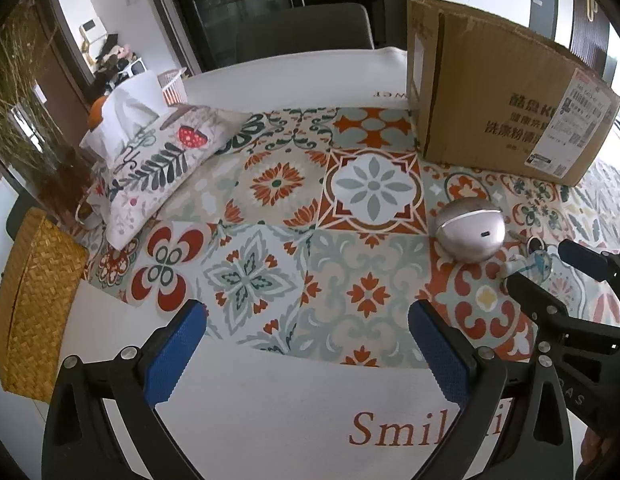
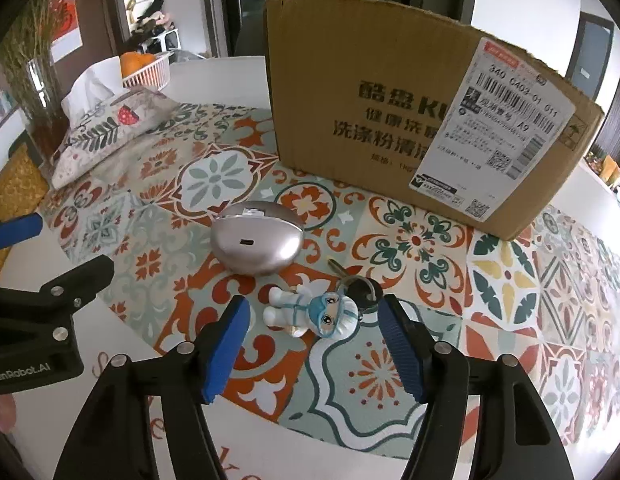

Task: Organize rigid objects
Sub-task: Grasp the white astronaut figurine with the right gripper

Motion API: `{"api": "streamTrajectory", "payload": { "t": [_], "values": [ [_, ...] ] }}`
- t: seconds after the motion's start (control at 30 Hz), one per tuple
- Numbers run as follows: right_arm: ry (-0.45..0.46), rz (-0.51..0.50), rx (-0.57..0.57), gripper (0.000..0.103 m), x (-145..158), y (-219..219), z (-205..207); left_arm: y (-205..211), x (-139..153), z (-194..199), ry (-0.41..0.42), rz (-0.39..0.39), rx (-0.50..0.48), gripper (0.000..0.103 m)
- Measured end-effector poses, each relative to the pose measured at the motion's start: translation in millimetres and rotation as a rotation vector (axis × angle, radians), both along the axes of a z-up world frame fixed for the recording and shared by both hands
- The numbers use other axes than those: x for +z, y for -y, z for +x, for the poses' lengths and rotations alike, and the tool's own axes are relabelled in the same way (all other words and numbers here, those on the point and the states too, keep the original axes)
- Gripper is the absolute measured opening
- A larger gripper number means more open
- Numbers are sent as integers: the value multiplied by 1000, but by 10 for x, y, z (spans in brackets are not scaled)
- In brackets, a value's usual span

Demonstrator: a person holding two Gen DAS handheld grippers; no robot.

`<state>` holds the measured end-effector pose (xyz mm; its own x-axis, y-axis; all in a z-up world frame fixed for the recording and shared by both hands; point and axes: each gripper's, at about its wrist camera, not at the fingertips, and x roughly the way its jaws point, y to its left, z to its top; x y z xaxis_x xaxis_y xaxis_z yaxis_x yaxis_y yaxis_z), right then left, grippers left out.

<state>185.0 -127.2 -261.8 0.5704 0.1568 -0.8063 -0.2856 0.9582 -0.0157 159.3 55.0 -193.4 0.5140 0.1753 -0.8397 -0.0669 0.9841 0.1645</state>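
A silver egg-shaped case (image 2: 257, 241) lies on the patterned tablecloth (image 2: 409, 240); it also shows in the left wrist view (image 1: 469, 234). A small white and blue figurine keychain (image 2: 313, 312) with a key (image 2: 359, 286) lies just in front of it, seen too in the left wrist view (image 1: 529, 262). My right gripper (image 2: 313, 336) is open, its blue pads on either side of the figurine, not touching. In the left wrist view the right gripper (image 1: 545, 268) sits at the right edge. My left gripper (image 1: 308, 344) is open and empty over the cloth's near edge.
A cardboard box (image 2: 421, 120) stands behind the objects, also in the left wrist view (image 1: 501, 100). A floral tissue cover (image 1: 158, 164), a woven basket (image 1: 34, 300), a vase of dried stems (image 1: 26, 120) and a white basket of oranges (image 2: 144, 66) sit at the left.
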Motion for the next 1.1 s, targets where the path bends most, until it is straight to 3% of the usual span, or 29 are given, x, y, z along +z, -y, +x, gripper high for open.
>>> {"api": "streamTrajectory", "payload": {
  "t": [0.67, 1.1],
  "values": [
    [-6, -10, -4, 56, -130, -11, 77, 21, -74, 30, -20, -16, 0, 103],
    [37, 47, -68, 56, 182, 270, -30, 301, 125, 115, 8, -74, -88, 103]
  ]
}}
